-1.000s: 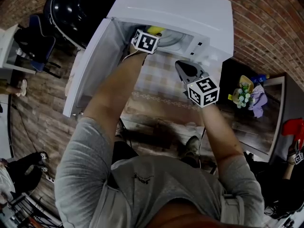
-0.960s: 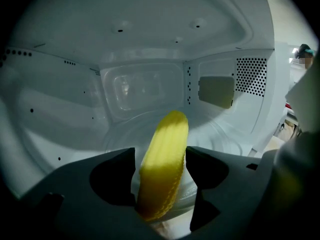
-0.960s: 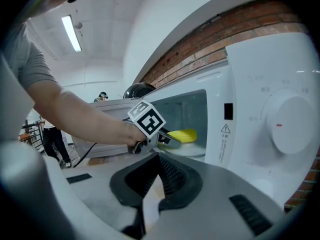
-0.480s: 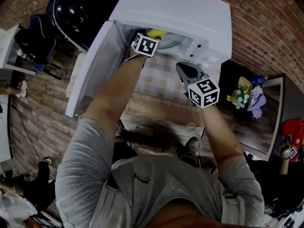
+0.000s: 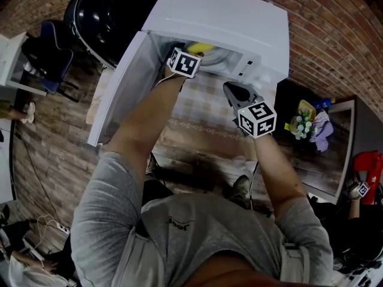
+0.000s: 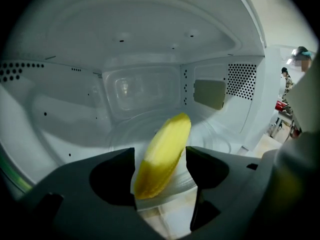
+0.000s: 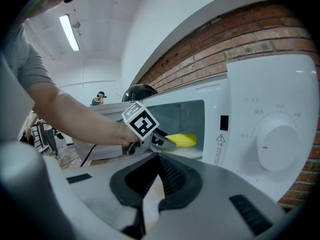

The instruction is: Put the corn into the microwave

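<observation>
A yellow corn cob [image 6: 162, 154] is clamped between the jaws of my left gripper [image 6: 160, 166], its tip over the glass turntable [image 6: 210, 134] inside the white microwave [image 5: 221, 17]. In the head view the corn [image 5: 200, 47] shows just past the left gripper [image 5: 190, 55] at the oven's mouth. From the right gripper view the corn [image 7: 181, 140] hangs inside the cavity, just above its floor. My right gripper [image 7: 155, 176] is shut and empty, held in front of the microwave's control panel [image 7: 272, 134]; in the head view this right gripper [image 5: 234, 90] sits below the panel.
The microwave door [image 5: 119, 88] stands swung open to the left. A checked cloth [image 5: 203, 109] covers the table under the oven. A brick wall [image 5: 335, 34] runs behind. A dark side table [image 5: 311, 130] with flowers and small items is at right. A black round object [image 5: 102, 14] stands at left.
The left gripper has carried the corn a little deeper into the microwave opening. The right gripper has barely moved.
</observation>
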The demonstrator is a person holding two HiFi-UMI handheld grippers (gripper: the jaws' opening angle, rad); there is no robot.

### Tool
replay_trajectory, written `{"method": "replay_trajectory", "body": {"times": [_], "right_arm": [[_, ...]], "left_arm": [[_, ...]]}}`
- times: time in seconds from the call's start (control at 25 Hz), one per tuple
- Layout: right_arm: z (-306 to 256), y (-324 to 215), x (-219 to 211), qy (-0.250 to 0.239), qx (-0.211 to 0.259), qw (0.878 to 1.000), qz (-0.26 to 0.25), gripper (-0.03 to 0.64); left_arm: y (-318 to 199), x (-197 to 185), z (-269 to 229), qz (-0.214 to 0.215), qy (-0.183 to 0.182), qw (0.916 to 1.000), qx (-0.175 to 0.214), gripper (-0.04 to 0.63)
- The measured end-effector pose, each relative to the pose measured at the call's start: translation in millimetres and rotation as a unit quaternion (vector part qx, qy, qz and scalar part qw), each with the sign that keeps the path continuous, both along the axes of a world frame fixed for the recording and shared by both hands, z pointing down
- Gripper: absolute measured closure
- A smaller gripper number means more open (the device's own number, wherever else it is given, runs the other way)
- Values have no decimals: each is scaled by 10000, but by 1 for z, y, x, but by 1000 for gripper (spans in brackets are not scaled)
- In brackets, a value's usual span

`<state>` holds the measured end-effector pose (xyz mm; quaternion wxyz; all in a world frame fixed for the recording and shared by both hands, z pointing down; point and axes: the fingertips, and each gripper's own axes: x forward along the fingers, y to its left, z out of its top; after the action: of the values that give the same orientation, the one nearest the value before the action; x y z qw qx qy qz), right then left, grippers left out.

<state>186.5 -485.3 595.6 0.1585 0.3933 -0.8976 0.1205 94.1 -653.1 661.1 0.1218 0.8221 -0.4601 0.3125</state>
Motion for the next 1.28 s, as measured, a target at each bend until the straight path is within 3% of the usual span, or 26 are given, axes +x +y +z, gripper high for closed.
{"method": "replay_trajectory", "body": {"times": [0.92, 1.16, 1.28], "right_arm": [[-22, 11, 0, 35, -23, 10000, 25, 599], [-33, 18, 3, -49, -63, 10000, 7, 598], [-40, 21, 2, -162, -87, 9998, -39, 598]], "left_arm": [[26, -6, -8, -32, 39, 9999, -143, 276], [51, -14, -28, -79, 355, 9993, -98, 276], [76, -15, -45, -92, 740, 9972, -74, 276]]}}
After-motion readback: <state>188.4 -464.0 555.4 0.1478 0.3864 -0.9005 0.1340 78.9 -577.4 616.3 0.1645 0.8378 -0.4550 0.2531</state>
